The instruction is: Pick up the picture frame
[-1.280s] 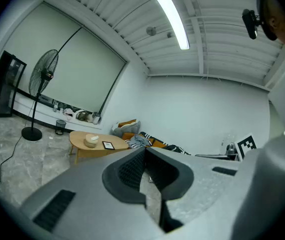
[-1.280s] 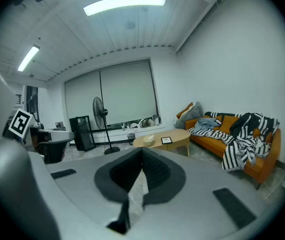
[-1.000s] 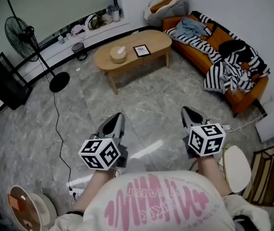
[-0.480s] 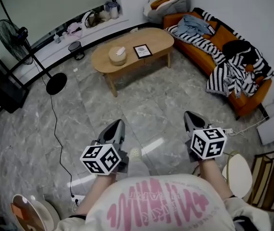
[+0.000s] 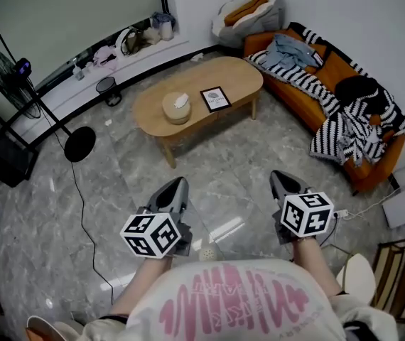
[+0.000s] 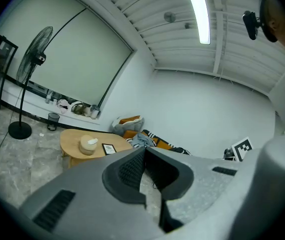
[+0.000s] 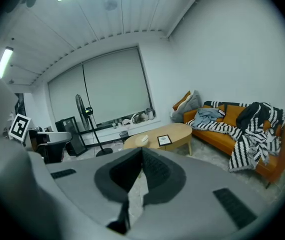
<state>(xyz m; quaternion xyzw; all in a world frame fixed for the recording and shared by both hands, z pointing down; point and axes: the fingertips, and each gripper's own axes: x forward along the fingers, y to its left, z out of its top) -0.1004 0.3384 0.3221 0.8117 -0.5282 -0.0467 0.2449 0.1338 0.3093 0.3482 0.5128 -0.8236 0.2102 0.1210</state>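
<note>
Two empty grippers short of an oval table (image 5: 239, 75)

Left gripper (image 5: 177, 187) and right gripper (image 5: 283, 179), grey with ribbed black pads, have jaws pressed together on nothing, well apart from the smooth wooden table. The picture frame (image 5: 215, 99), dark-edged and rectangular, lies flat near the table's middle, just beside a round beige container (image 5: 176, 108); its print is too small to read.

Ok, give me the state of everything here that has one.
picture frame: lying flat on the table, untouched
left tool: shut, empty
right tool: shut, empty
fan: standing upright
bin: upright
striped blanket: draped over the sofa
</note>
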